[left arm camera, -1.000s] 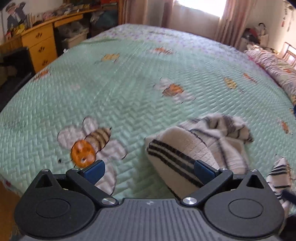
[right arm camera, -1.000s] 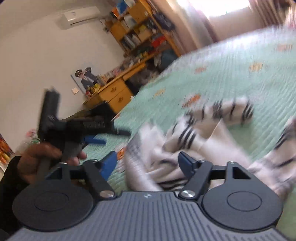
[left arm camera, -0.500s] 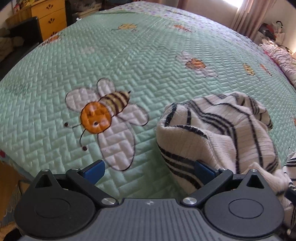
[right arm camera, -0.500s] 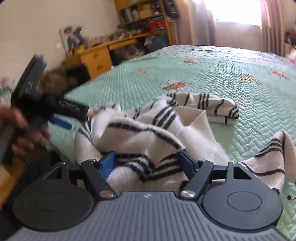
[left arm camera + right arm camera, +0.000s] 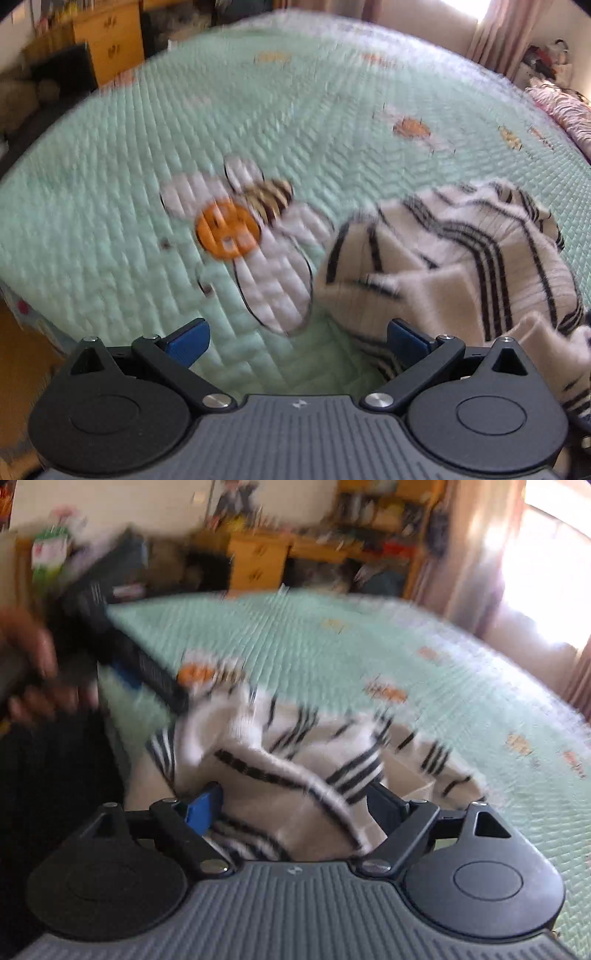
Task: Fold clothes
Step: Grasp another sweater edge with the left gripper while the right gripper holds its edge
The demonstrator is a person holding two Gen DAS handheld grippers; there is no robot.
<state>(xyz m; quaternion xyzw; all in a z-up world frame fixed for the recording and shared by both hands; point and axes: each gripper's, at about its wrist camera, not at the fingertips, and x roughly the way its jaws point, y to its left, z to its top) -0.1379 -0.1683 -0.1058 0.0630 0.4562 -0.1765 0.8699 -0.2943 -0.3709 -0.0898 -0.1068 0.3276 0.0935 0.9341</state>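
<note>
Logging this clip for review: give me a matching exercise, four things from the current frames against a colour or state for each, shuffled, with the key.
Things:
1. sweater
2. quilt
3. left gripper
4. dresser

States or colours:
A. mint green with bee prints
B. open, nothing between its fingers
C. yellow wood, beyond the bed
D. cream with black stripes, crumpled

Pairs: 1-D, 2-A, 3-B, 4-C

The right gripper is also open, with sweater cloth lying between its fingers.
</note>
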